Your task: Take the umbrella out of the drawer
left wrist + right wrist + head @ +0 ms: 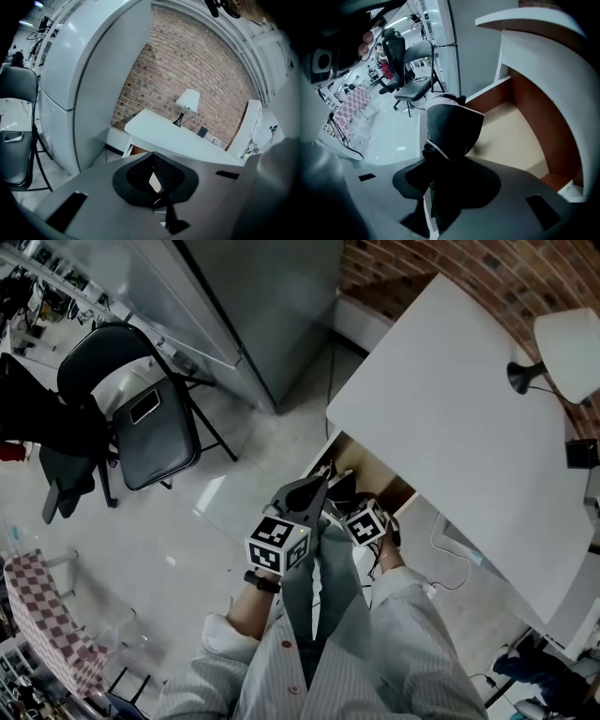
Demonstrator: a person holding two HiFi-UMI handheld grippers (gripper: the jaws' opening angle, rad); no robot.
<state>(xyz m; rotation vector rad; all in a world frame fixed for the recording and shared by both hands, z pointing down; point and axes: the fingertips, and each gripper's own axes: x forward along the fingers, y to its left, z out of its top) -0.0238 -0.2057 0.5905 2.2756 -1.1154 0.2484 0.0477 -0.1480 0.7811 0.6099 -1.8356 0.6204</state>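
Note:
My right gripper [440, 187] is shut on a black folded umbrella [452, 126] with white trim, holding it above the open drawer [513, 136], whose pale bottom is bare below it. In the head view the drawer [367, 465] stands pulled out from under the white table [469, 418]. Both grippers hang side by side over the drawer's front. The left gripper [314, 491] sits to the left of the right gripper [345, 495]. In its own view the left gripper [157, 185] has its black pads together with nothing between them, pointing across at the table.
A black folding chair [155, 418] stands on the floor at the left, next to a tall grey fridge [262, 306]. A white lamp [567, 348] sits on the table by the brick wall [487, 268]. A chequered cloth [47, 615] is at lower left.

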